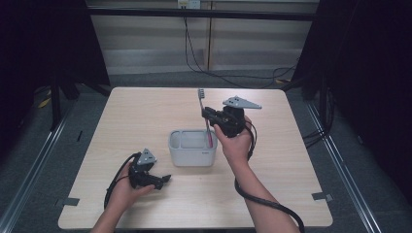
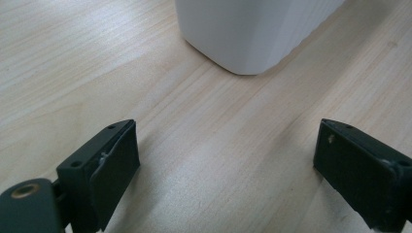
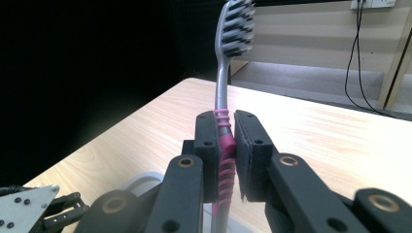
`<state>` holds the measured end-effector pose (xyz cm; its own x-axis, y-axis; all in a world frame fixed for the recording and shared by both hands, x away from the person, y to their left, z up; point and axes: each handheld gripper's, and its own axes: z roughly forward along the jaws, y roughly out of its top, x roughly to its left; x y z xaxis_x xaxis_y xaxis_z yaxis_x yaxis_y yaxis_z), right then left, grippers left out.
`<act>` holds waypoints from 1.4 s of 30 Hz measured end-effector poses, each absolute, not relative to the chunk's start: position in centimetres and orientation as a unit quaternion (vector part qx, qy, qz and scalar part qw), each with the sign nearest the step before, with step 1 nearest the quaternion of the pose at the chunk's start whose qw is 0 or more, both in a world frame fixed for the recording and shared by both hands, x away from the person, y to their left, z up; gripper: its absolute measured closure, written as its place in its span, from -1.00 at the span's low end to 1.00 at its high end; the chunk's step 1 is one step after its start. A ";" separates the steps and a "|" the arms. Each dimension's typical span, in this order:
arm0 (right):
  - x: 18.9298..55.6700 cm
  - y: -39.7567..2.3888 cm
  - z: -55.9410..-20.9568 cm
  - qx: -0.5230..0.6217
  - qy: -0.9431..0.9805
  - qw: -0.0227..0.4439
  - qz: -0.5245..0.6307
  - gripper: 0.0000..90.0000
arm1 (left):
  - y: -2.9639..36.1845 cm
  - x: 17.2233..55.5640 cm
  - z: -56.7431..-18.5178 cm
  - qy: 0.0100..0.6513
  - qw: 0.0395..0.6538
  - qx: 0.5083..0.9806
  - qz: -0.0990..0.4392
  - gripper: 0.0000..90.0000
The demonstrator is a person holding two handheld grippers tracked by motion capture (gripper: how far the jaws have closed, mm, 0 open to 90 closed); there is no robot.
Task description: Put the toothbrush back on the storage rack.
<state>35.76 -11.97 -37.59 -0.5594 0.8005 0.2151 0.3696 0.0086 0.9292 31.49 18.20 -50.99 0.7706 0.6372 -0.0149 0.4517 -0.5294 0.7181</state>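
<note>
Pale wood-grain tabletop (image 1: 145, 121) is what we are working over, and going from the left, we are resting the left gripper (image 2: 226, 160) low on it, near the person's edge, its black jaws standing wide apart with nothing between them. Just to its right sits the white rounded plastic holder with two compartments (image 1: 192, 148), near the middle of the table. Over the holder's right compartment we are holding the right gripper (image 3: 227, 155), its jaws clamped on the pink ribbed grip of a grey-and-pink toothbrush (image 3: 223, 121), bristles up, lower end dipping into the holder.

We are judging the risks from here. The handle is slim and the pads are gripping it at one narrow band, so the toothbrush could pivot or slide if the hand tilts. If its lower end is catching the holder's rim or divider, the light holder could be tipping or skidding, since the left gripper is not steadying it.

We are not able to make out whether the toothbrush's tip is touching the bottom of the compartment; the holder's wall is hiding it. The left gripper view is cutting the holder off at the top.
</note>
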 end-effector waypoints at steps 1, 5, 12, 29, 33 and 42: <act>35.7 -12.0 -37.8 0.427 0.685 0.193 0.558 0.80 | 18.2 31.5 -51.0 0.312 0.367 0.867 0.126 -0.80; 35.6 -12.2 -38.0 0.428 0.684 0.190 0.559 0.80 | 18.2 31.5 -51.0 0.312 0.367 0.867 0.126 -0.81; 35.2 -12.4 -38.7 0.427 0.689 0.187 0.555 0.80 | 18.2 31.5 -51.0 0.314 0.369 0.866 0.126 -0.80; 34.2 -13.6 -39.9 0.434 0.693 0.171 0.550 0.80 | 18.2 31.5 -51.0 0.314 0.369 0.866 0.126 -0.81; 33.8 -13.9 -40.2 0.433 0.696 0.166 0.549 0.80 | 18.2 31.5 -51.0 0.314 0.369 0.866 0.126 -0.80; 33.2 -14.4 -40.7 0.435 0.701 0.159 0.543 0.80 | 18.2 31.5 -51.0 0.314 0.369 0.866 0.126 -0.81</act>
